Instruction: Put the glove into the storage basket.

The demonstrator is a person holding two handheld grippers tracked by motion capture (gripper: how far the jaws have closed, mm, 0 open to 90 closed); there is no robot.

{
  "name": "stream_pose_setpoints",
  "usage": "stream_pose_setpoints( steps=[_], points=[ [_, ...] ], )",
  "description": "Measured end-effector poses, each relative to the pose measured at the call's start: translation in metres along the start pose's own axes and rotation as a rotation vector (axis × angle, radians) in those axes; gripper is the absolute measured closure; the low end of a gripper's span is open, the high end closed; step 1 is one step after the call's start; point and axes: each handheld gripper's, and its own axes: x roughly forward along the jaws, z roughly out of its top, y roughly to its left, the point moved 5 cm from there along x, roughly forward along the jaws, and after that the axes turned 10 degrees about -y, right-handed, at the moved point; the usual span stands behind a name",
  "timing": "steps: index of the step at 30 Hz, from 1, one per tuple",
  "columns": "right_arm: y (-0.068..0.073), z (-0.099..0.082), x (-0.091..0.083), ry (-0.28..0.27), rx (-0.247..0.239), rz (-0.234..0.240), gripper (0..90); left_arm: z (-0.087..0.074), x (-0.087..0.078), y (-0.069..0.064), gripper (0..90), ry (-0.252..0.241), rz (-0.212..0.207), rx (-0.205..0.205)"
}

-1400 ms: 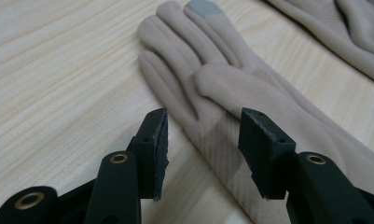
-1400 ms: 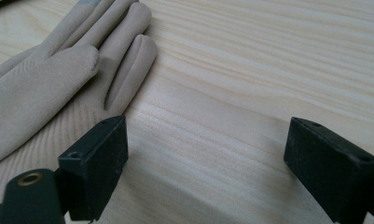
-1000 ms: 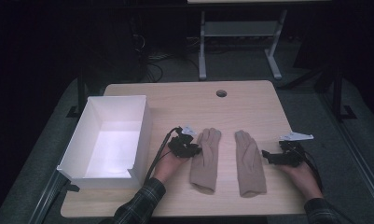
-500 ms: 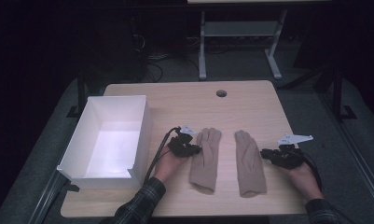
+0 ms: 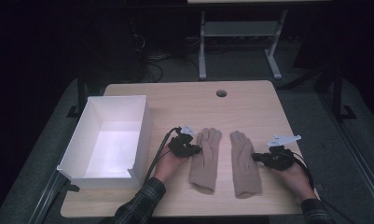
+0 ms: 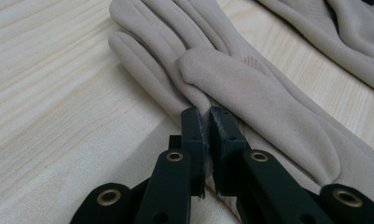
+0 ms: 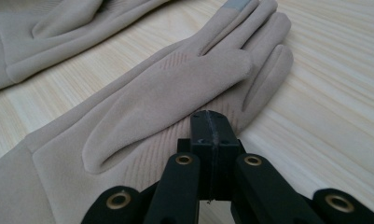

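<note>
beige gloves lie flat side by side on a pale wooden counter (image 5: 250, 100), the left tool (image 6: 207, 122) with jaws nearly together, nipping the outer edge of the left glove (image 5: 205, 158). the right tool (image 7: 209, 127), jaws pressed together, rests at the right glove (image 5: 244, 163); a white box (image 5: 142, 128) sits further left.

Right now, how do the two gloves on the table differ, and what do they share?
The left glove lies beside the left gripper, nearer the white box; the right glove lies beside the right gripper. The right glove has a grey fingertip patch; none shows on the left one. Both are beige, flat, fingers pointing away from the person.
</note>
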Motion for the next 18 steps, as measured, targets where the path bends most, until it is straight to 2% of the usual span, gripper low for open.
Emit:
stream_pose_setpoints(
  steps=[9, 12, 16, 18],
  points=[
    [0.012, 0.006, 0.012, -0.003, 0.011, 0.021, 90.0, 0.0, 0.0, 0.0, 84.5, -0.002, -0.005, -0.009],
    [0.015, 0.007, 0.014, -0.002, -0.008, 0.034, 90.0, 0.0, 0.0, -0.004, 84.7, 0.0, -0.036, -0.034],
    [0.016, 0.009, 0.009, -0.008, -0.025, 0.039, 90.0, 0.0, -0.002, -0.009, 84.7, -0.008, -0.054, -0.049],
    [0.014, 0.008, 0.001, -0.02, -0.007, 0.047, 90.0, 0.0, -0.003, -0.011, 84.8, -0.014, -0.072, -0.064]
  ],
)
